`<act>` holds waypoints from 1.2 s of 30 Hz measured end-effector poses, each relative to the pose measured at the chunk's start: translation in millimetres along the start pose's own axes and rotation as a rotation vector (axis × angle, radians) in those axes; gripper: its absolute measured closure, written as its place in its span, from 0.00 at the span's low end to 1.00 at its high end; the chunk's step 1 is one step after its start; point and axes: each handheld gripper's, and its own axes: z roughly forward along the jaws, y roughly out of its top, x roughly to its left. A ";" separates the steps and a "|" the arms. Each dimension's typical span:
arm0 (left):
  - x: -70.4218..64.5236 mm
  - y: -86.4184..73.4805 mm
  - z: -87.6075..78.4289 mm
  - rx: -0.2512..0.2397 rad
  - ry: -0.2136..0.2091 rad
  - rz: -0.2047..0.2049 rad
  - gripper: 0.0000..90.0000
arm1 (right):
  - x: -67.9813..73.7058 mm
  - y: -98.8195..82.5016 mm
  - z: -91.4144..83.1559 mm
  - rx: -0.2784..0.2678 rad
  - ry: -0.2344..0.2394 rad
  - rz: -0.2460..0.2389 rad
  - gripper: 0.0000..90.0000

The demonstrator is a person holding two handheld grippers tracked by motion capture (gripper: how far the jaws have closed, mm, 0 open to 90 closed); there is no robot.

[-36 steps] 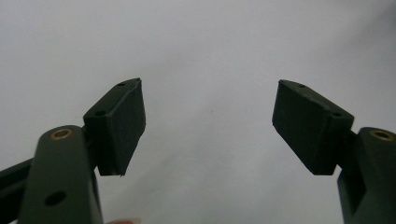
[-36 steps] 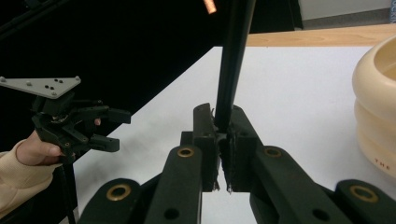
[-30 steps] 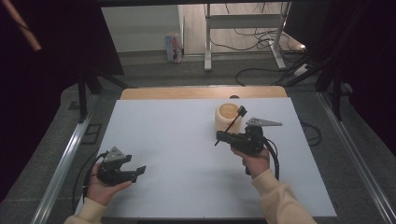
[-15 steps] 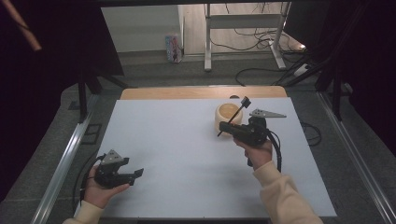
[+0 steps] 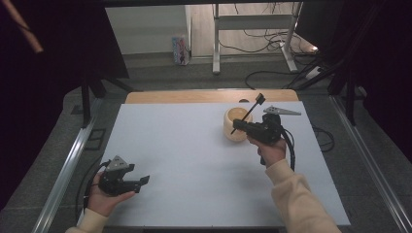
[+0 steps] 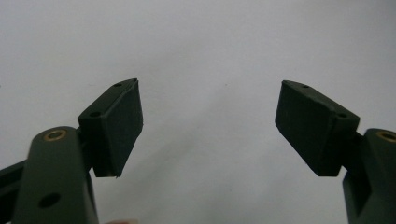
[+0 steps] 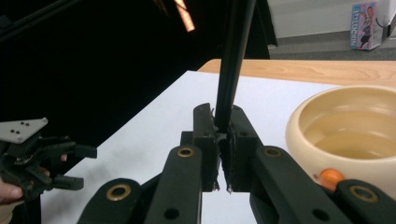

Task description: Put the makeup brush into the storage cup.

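Black stick (image 7: 232, 60) clamped upright-tilted in right claw (image 5: 241, 127), just above and beside cream bowl (image 5: 237, 124) near far edge of white surface (image 5: 194, 160). Small orange piece (image 7: 332, 176) seen low at the bowl's near side; cannot tell what it is. Left claw (image 5: 144, 181) released, holding nothing, resting low at near-left corner, well apart. Risk from here: thin stick pivoting between narrow pads, then slipping out; or its lower end knocking the bowl rim and pushing the light bowl.
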 end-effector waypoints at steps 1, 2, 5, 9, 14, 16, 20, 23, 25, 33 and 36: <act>0.0 0.0 0.0 0.000 0.000 0.000 0.27 | -0.9 1.4 0.0 0.000 -0.002 0.001 0.94; 0.0 0.0 0.0 0.001 0.000 0.001 0.27 | -1.8 2.7 0.2 -0.002 -0.004 0.001 0.94; 0.0 0.0 0.2 0.001 -0.001 0.001 0.27 | -4.0 5.8 0.8 -0.003 -0.009 0.004 0.94; 0.1 0.0 0.2 0.002 -0.001 0.001 0.27 | -7.5 7.1 1.5 0.000 -0.017 0.011 0.94; 0.1 0.0 0.2 0.001 -0.001 0.001 0.27 | -10.5 10.2 0.7 -0.008 -0.023 0.014 0.94; 0.0 0.1 0.0 0.000 -0.001 0.001 0.27 | -11.6 12.0 0.6 -0.010 -0.027 0.016 0.94; 0.0 0.0 0.1 0.001 -0.001 0.002 0.27 | -14.9 16.0 0.3 -0.015 -0.036 0.013 0.94; 0.2 0.0 0.6 0.003 -0.001 0.002 0.27 | -16.8 18.6 0.6 -0.023 -0.044 0.017 0.94; 0.2 0.0 0.8 0.004 -0.001 0.002 0.27 | -20.0 19.9 1.7 -0.024 -0.051 0.022 0.94; 0.7 -0.3 0.7 0.002 0.000 0.000 0.27 | -30.8 28.0 5.3 -0.019 -0.088 0.024 0.94; 1.0 -0.3 0.4 0.000 0.002 -0.001 0.27 | -35.9 29.1 5.7 -0.018 -0.105 0.029 0.94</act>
